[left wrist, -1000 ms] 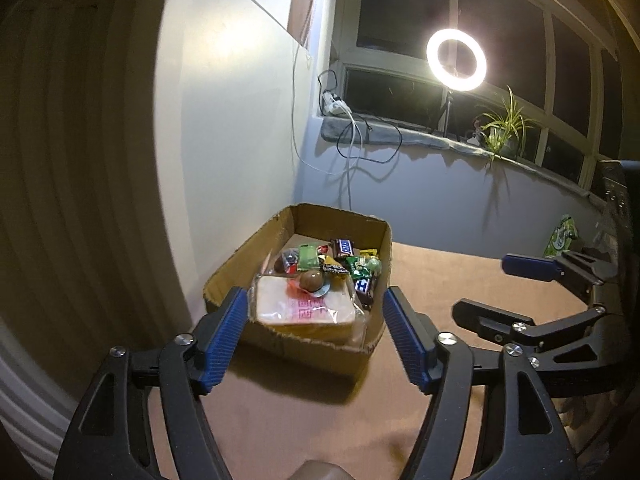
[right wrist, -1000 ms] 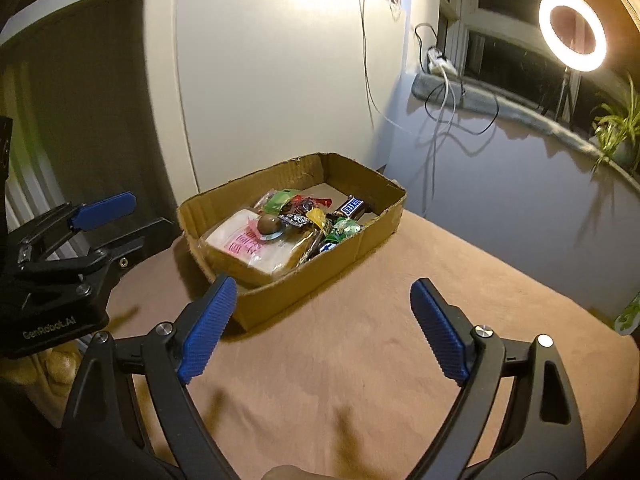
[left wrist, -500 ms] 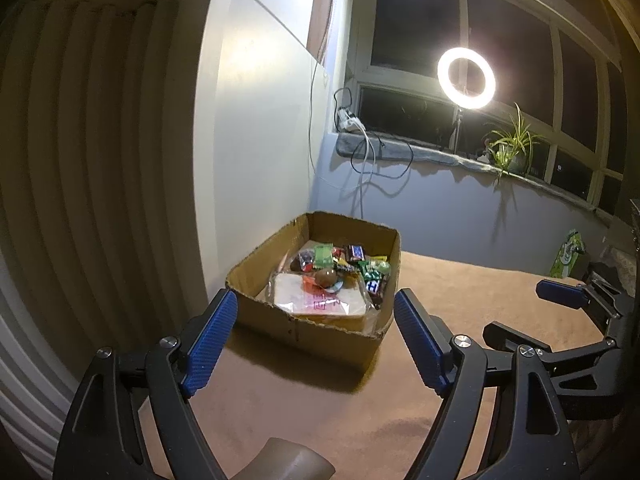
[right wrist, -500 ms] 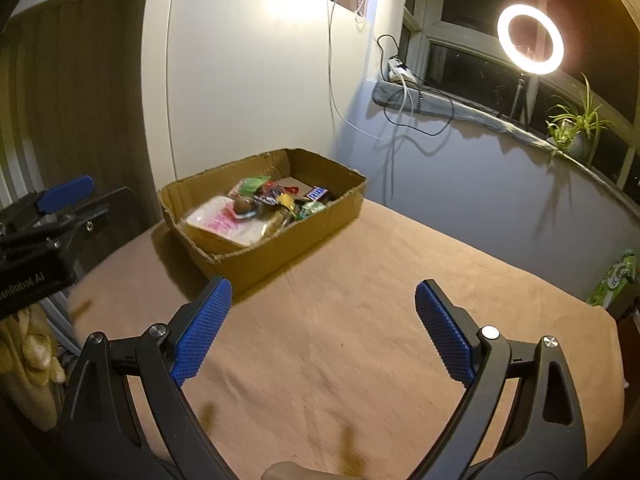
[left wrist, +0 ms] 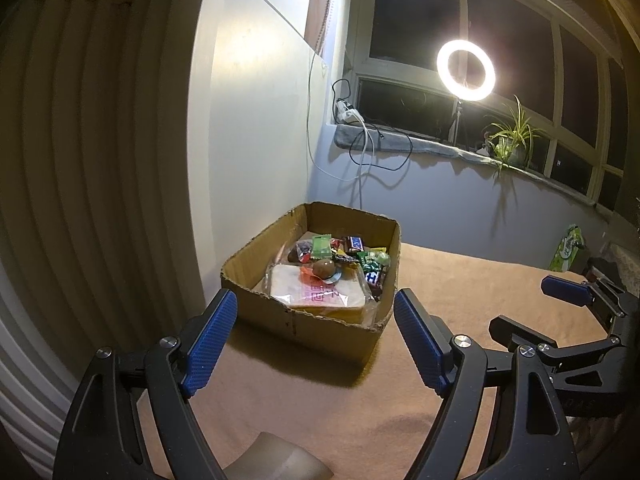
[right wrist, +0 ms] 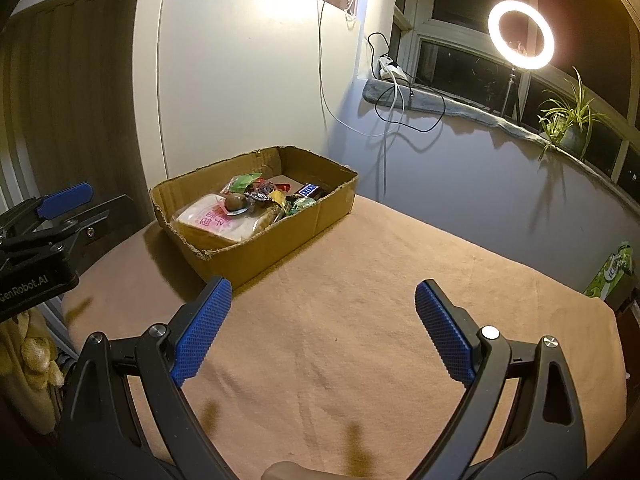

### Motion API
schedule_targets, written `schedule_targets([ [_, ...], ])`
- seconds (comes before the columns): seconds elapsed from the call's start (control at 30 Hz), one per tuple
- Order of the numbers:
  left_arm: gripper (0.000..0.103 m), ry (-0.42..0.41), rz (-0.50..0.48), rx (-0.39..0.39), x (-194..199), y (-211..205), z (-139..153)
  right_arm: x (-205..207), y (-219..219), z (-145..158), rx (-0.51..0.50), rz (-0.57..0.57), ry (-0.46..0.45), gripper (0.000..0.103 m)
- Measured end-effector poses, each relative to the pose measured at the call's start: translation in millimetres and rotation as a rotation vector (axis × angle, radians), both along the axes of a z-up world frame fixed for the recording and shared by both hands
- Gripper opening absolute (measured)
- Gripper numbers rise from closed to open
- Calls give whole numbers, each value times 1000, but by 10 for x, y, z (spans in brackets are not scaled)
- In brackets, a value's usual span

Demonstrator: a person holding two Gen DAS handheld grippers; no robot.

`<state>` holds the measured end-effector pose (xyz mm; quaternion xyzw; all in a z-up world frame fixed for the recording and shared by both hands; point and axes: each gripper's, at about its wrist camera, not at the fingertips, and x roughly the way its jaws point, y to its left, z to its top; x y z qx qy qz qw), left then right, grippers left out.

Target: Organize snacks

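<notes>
Snacks (left wrist: 334, 270) sit heaped in one cardboard box (left wrist: 320, 324) at the far left corner of your tan surface (right wrist: 360, 300): one large bread bag, one brown ball on top, and small wrappers too jumbled to count. Your left gripper (left wrist: 316, 340) and right gripper (right wrist: 322, 328) both hang spread wide, holding nothing. One green packet (right wrist: 612, 272) stands well apart at the right edge.

White wall panel (right wrist: 240, 80), dark windows (left wrist: 416, 12), glowing ring light (left wrist: 466, 70), possibly spider plant (left wrist: 514, 136) on sill
</notes>
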<state>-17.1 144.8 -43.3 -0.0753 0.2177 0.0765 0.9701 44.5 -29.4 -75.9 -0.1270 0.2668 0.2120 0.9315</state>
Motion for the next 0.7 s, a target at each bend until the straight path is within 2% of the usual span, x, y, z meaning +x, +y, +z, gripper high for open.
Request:
schedule_targets([
  [0.7,81,1,4,12,23,6,-25,54,-32,-81,5,-8,22,95],
])
